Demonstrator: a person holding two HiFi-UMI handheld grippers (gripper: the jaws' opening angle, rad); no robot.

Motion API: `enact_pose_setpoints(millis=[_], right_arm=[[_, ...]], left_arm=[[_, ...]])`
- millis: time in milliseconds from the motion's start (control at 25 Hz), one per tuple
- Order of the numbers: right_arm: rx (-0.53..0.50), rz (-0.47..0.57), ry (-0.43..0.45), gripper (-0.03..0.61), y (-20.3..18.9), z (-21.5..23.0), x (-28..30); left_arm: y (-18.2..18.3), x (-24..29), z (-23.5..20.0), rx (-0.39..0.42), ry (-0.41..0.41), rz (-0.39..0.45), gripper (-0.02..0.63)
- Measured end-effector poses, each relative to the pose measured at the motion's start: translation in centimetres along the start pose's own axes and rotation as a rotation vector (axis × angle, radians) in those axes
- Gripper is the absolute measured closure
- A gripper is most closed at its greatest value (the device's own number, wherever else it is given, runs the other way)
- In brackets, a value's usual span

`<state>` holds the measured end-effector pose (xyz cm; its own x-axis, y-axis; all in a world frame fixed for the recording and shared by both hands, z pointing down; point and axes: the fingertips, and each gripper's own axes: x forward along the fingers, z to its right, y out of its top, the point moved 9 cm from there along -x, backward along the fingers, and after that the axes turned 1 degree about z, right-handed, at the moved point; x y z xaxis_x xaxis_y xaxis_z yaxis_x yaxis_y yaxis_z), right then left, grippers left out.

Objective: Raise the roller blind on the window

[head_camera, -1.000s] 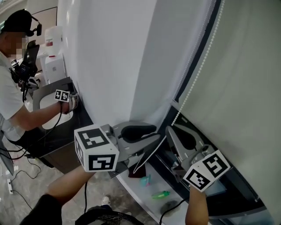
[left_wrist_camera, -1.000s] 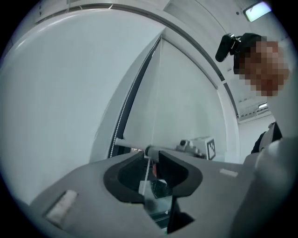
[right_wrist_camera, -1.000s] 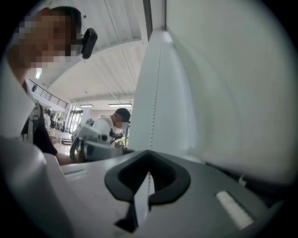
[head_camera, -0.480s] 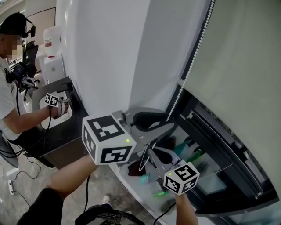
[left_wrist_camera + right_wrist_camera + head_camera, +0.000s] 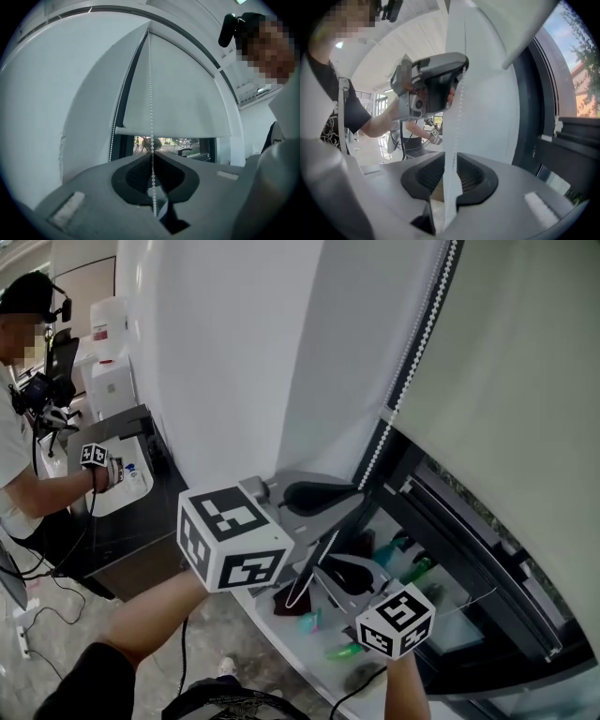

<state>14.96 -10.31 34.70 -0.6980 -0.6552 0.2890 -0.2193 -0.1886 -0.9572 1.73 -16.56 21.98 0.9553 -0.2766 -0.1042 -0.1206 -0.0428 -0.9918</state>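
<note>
Roller blind [image 5: 525, 381]: hangs over most of the window [image 5: 469, 554], pale and flat. Ends in a level bottom bar [image 5: 173, 132], with a strip of bare glass below it along the window's lower edge. Through that strip, trees and a building outside.

Bead chain [image 5: 412, 343]: drops along the window's left edge, next to the white wall [image 5: 234, 352]. Shows as two strands in the left gripper view, one close against the dark frame, the other drawn out toward the camera.

Left gripper [image 5: 356, 495]: the higher of the two, held out at the window's lower left corner. Jaws closing, tips pinched together on the drawn-out strand, which runs straight up from them to the top of the blind [image 5: 151, 157].

Right gripper [image 5: 317, 568]: just below the left one, over the sill [image 5: 281, 634]. Jaws opening, with the chain passing down through the gap as a pale blurred strip [image 5: 449, 161] and the pads standing a little off it. Looks up at the left one, gripped in a hand overhead.

On the sill, small green and teal things [image 5: 342, 653], too small to name.

Far left in the head view, a second person [image 5: 23, 437], arm stretched over a dark counter [image 5: 122, 521].
</note>
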Motion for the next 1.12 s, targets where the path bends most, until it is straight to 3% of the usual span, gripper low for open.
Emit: enact_pose_setpoints(millis=[120, 240, 440, 760, 880, 1000, 1120], right_arm=[[0.058, 0.143, 0.015, 0.459, 3.3, 1.3, -1.9], [0.109, 0.294, 0.001, 0.456, 7.3, 2.8, -3.8], [0.089, 0.427, -0.021, 0.456, 13.2, 3.3, -4.6], [0.037, 0.443, 0.001, 0.456, 16.7, 2.9, -3.2], [0.024, 0.443, -0.014, 0.465, 17.0, 2.9, -2.9], [0.014, 0.453, -0.027, 0.562, 17.0, 3.0, -2.8], [0.026, 0.482, -0.007, 0.571, 16.7, 3.1, -2.9]], left_arm=[[-1.1, -0.2, 0.0, 0.003, 0.001, -0.019, 0.592], [-3.5, -0.4, -0.1, -0.004, 0.010, -0.075, 0.592], [-6.9, -0.6, 0.1, 0.013, 0.034, -0.163, 0.598], [-14.6, -1.0, -0.3, -0.029, 0.034, -0.376, 0.601], [-15.6, -1.1, -0.1, -0.045, 0.028, -0.383, 0.601], [-15.5, -1.0, -0.2, -0.051, 0.019, -0.373, 0.601], [-15.3, -1.4, 0.1, -0.088, -0.045, -0.354, 0.600]])
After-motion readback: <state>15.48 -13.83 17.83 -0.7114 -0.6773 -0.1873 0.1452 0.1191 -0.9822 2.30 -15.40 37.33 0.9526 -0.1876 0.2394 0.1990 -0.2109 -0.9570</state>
